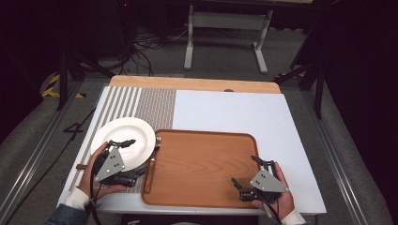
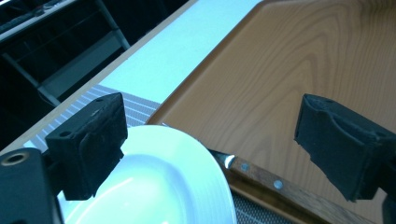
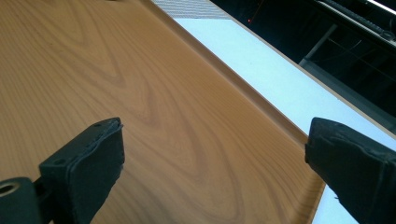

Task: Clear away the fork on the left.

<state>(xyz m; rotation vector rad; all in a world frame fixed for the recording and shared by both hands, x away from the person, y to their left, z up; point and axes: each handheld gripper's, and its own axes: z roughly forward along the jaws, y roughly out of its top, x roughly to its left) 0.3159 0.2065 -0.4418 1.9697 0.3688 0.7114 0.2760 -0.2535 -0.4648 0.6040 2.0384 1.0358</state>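
Note:
A white plate (image 1: 123,136) lies on a striped placemat (image 1: 141,101) at the table's left. Beside it sits a wide wooden tray (image 1: 202,161) with nothing on it. A knife with a wooden handle (image 2: 266,179) lies between the plate and the tray's left rim, its blade going under the plate's edge. My left gripper (image 1: 136,156) is open, one jaw over the plate (image 2: 159,186) and the other over the tray (image 2: 289,70). My right gripper (image 1: 245,170) is open above the tray's near right corner (image 3: 299,135), holding nothing.
The white table top (image 1: 234,110) runs to the right of and beyond the tray. A brown handle end (image 1: 80,166) pokes out left of the left hand. Beyond the table's far wooden edge (image 1: 192,83) stands a white frame (image 1: 225,21) on the floor with cables.

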